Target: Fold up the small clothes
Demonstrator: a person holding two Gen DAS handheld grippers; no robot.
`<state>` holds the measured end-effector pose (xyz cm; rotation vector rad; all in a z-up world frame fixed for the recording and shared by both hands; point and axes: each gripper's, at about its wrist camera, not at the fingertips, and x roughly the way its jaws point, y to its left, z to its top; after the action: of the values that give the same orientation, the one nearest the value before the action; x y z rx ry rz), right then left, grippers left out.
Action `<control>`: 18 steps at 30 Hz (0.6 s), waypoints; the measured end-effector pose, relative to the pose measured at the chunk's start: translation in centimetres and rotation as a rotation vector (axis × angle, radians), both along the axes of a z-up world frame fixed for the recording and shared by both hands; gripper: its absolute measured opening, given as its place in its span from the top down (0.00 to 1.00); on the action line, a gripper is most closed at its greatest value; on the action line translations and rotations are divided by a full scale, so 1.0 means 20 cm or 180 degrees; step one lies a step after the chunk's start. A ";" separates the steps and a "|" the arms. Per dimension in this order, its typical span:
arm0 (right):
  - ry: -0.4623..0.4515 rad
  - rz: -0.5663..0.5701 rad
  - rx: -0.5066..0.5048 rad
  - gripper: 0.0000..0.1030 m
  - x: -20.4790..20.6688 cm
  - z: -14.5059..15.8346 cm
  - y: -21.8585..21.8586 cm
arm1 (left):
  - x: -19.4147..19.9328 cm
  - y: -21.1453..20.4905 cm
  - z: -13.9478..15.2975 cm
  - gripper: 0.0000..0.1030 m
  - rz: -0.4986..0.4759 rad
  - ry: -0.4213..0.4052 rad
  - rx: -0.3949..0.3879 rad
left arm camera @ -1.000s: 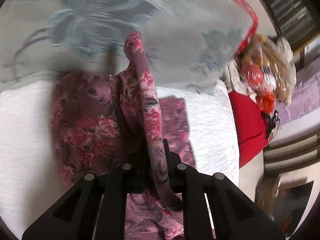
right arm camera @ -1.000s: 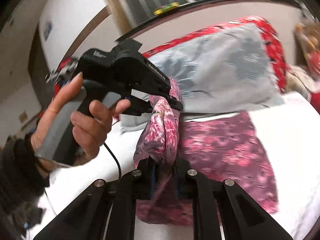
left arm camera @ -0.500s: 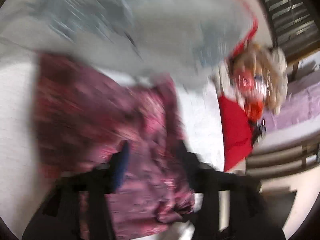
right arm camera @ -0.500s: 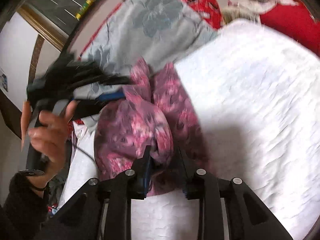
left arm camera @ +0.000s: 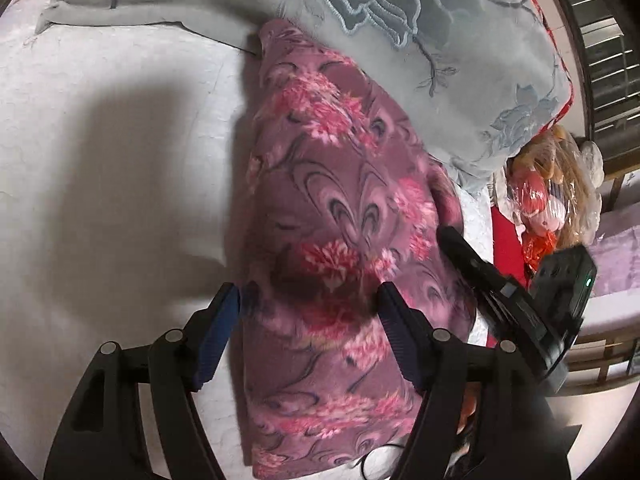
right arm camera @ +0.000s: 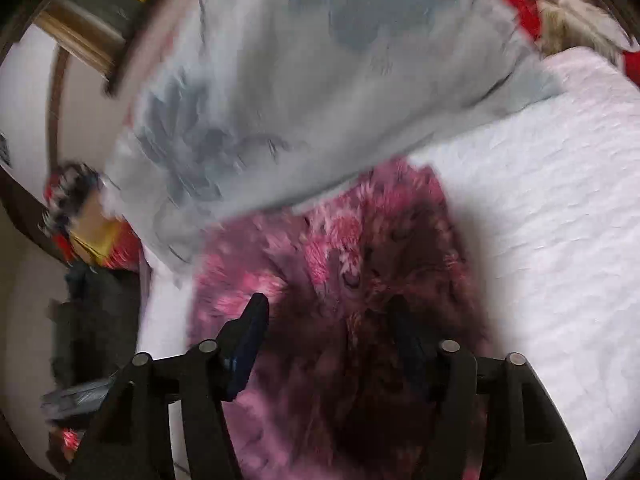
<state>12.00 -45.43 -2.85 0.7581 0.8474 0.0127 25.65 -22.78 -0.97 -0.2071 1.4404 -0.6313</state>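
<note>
Covering most of both views, a white, crinkle-textured bedspread (left arm camera: pixel 100 160) (right arm camera: pixel 560 200) bears everything else. Across its far side lies a large grey-blue plush pillow with stitched flower outlines (left arm camera: pixel 400 60) (right arm camera: pixel 300 80), edged in red along its back.

Next in size is the purple fleece garment with a pink flower print (left arm camera: pixel 340 220) (right arm camera: pixel 360 260). It lies flat on the bedspread as a long, narrow folded strip. Its far end touches the front edge of the pillow, and its near end runs under the camera in the left wrist view.

The left gripper (left arm camera: pixel 308 300) hovers over the near half of the strip. Its jaws have just been opening and now stand wide; the cloth lies below and between the blue pads (left arm camera: pixel 224 320), which do not press on it.

The right gripper (right arm camera: pixel 328 308) is also over the garment. Its own view is smeared, yet its jaws, lately in motion, show plainly apart with the fabric under them and nothing pinched. In the left wrist view the right gripper (left arm camera: pixel 448 236) reaches in from the right, its tip at the strip's right edge.

Beyond the bed's right side are a red cloth (left arm camera: pixel 506 240) and a bundle in clear plastic wrap (left arm camera: pixel 548 192).
</note>
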 end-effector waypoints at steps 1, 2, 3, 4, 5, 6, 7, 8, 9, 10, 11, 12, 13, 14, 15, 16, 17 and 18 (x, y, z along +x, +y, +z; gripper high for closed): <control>-0.0147 0.0030 -0.0138 0.92 -0.01 0.06 0.00 | -0.02 0.02 0.04 0.32 -0.0015 -0.0093 -0.0029; -0.0352 0.0019 -0.0200 0.93 -0.03 0.12 -0.01 | -0.03 0.02 0.06 0.32 -0.0017 -0.0189 -0.0044; -0.0509 -0.0053 -0.0267 0.93 -0.06 0.17 -0.04 | -0.04 0.02 0.08 0.32 -0.0008 -0.0295 -0.0033; -0.0590 -0.0200 -0.0299 0.93 -0.09 0.20 -0.09 | -0.05 0.00 0.08 0.32 -0.0008 -0.0401 0.0031; -0.0581 -0.0303 -0.0278 0.93 -0.10 0.20 -0.13 | -0.05 -0.02 0.07 0.30 -0.0020 -0.0451 0.0092; -0.0481 -0.0400 -0.0265 0.93 -0.10 0.17 -0.18 | -0.05 -0.05 0.05 0.28 -0.0056 -0.0466 0.0192; -0.0244 -0.0447 -0.0301 0.93 -0.07 0.11 -0.21 | -0.06 -0.09 0.01 0.28 -0.0110 -0.0441 0.0306; 0.0064 -0.0421 -0.0370 0.93 -0.04 0.02 -0.23 | -0.07 -0.12 -0.02 0.28 -0.0166 -0.0403 0.0388; 0.0328 -0.0348 -0.0384 0.93 -0.03 -0.06 -0.24 | -0.08 -0.13 -0.04 0.28 -0.0207 -0.0375 0.0443; 0.0355 -0.0311 -0.0328 0.92 -0.04 -0.08 -0.25 | -0.09 -0.14 -0.05 0.28 -0.0231 -0.0367 0.0463; 0.0244 -0.0335 -0.0279 0.90 -0.08 -0.06 -0.25 | -0.11 -0.14 -0.04 0.28 -0.0243 -0.0396 0.0436; 0.0094 -0.0366 -0.0199 0.86 -0.15 -0.01 -0.25 | -0.13 -0.14 -0.02 0.28 -0.0258 -0.0420 0.0416; -0.0018 -0.0355 -0.0100 0.85 -0.20 0.02 -0.26 | -0.16 -0.12 0.00 0.28 -0.0281 -0.0418 0.0391; -0.0155 -0.0282 0.0073 0.80 -0.28 0.06 -0.26 | -0.19 -0.11 0.01 0.28 -0.0299 -0.0408 0.0334; -0.0212 -0.0233 0.0152 0.75 -0.32 0.08 -0.26 | -0.23 -0.09 0.01 0.28 -0.0305 -0.0397 0.0271; -0.0276 -0.0165 0.0217 0.59 -0.39 0.09 -0.24 | -0.28 -0.08 0.01 0.28 -0.0323 -0.0389 0.0218; -0.0287 -0.0107 0.0238 0.39 -0.46 0.08 -0.22 | -0.32 -0.06 0.00 0.28 -0.0355 -0.0380 0.0205; -0.0231 -0.0069 0.0231 0.34 -0.50 0.06 -0.18 | -0.35 -0.05 -0.02 0.28 -0.0395 -0.0362 0.0244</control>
<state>2.08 -49.05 -1.56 0.8301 0.7729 0.0518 18.57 -23.85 -1.44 -0.0212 1.3720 -0.6768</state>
